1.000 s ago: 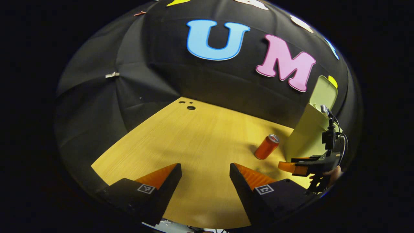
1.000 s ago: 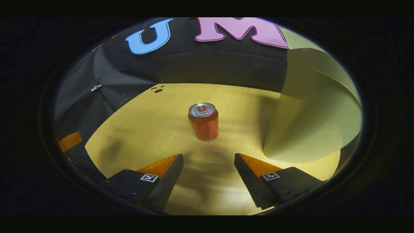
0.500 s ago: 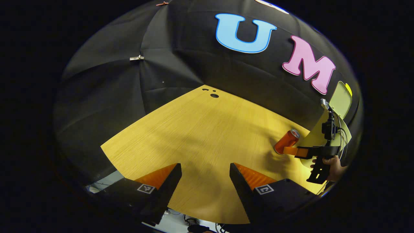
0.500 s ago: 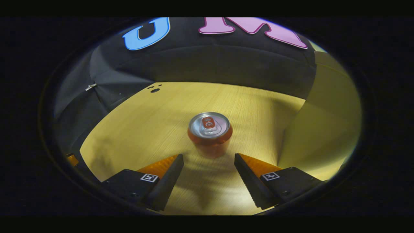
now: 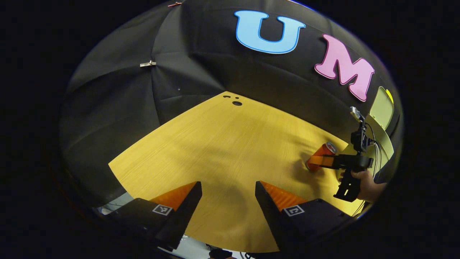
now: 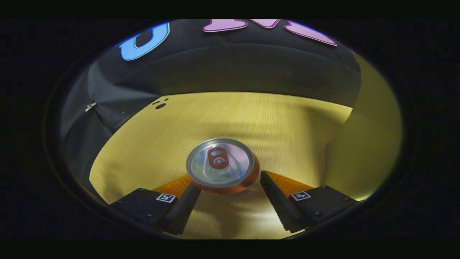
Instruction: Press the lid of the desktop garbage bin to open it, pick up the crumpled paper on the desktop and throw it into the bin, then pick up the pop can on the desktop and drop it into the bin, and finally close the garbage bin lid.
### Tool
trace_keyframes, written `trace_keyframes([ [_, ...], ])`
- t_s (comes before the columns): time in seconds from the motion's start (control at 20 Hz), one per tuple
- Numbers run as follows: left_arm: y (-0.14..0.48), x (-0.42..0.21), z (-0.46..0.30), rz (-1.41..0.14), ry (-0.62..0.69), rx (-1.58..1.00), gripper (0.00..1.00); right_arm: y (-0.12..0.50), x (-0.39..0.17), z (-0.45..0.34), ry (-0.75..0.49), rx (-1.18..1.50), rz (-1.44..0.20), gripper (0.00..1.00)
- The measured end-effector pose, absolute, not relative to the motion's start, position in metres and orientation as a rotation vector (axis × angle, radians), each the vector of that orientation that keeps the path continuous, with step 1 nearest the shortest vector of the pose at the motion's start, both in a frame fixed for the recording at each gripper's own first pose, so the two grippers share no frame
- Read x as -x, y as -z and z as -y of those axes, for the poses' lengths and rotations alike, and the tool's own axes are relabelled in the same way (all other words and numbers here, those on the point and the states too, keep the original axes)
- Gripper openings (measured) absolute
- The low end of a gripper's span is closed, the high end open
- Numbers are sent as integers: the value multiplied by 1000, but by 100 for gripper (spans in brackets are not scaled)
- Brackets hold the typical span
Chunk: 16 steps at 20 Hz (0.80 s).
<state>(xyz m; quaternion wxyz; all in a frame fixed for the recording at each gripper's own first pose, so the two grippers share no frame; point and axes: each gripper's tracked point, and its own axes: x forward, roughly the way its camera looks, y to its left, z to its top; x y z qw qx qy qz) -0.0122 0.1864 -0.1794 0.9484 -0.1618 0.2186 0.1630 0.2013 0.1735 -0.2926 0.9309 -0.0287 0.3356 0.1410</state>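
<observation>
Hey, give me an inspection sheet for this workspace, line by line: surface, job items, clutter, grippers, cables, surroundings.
Surface: wooden desktop, with small holes near its far edge.
Job items: pop can upright on the desktop, beside the bin; bin lid stands raised. Crumpled paper: nothing seen on the desktop.
Clutter: nothing seen.
Grippers: right gripper open, the can's top between its fingers, not yet squeezed; a hand holds it. Left gripper open, empty, over the near edge of the desktop.
Cables: thin wires on the right gripper's body; more below the desk's near edge.
Surroundings: black cloth wall, with a clip on a seam.
</observation>
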Motion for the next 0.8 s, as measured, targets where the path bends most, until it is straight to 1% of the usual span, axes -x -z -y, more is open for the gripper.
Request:
trace_keyframes([
  [0.15, 181, 6, -177, -459, -313, 347, 96, 286, -214, -178, -284, 72, -648, 92],
  [0.2, 182, 3, -174, -461, -306, 346, 92, 284, -217, -180, -285, 78, -637, 89],
  [0.25, 182, 2, -171, -465, -300, 342, 96, 282, -217, -183, -290, 87, -632, 86],
  [0.5, 178, 3, -161, -474, -262, 303, 96, 264, -209, -189, -338, 165, -572, 82],
  [0.6, 177, 3, -156, -472, -243, 296, 96, 251, -199, -193, -366, 201, -546, 82],
  [0.65, 177, 4, -154, -469, -233, 291, 92, 243, -192, -195, -380, 212, -533, 82],
  [0.7, 176, 5, -151, -466, -223, 285, 96, 233, -182, -195, -395, 224, -517, 83],
  [0.8, 178, 4, -150, -463, -201, 267, 96, 211, -163, -195, -426, 261, -472, 82],
])
